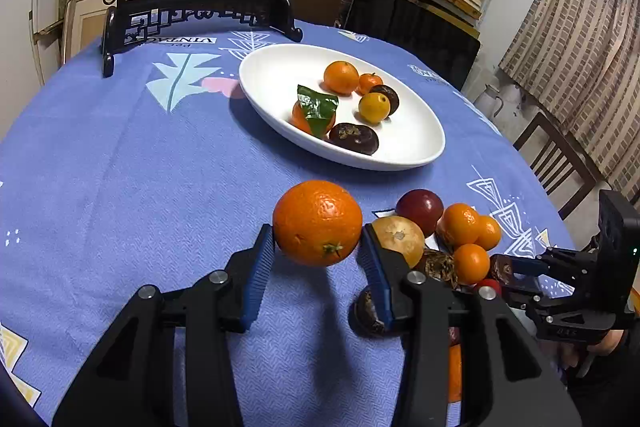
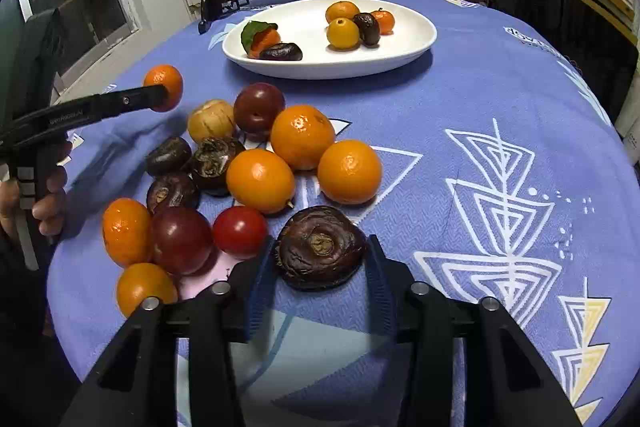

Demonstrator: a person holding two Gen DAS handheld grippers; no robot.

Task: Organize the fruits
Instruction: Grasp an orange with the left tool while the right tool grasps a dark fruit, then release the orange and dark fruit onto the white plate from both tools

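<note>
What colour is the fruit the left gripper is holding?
Bright orange, a round orange between the left gripper pads; clearest in the left wrist view.

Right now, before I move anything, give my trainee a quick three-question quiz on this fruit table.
1. True or false: the left tool holds an orange.
2. How many fruits lie on the white plate? A four, B six, C nine.
3. Which tool grips the dark wrinkled fruit?
Key: 1 true; 2 B; 3 the right tool.
</note>
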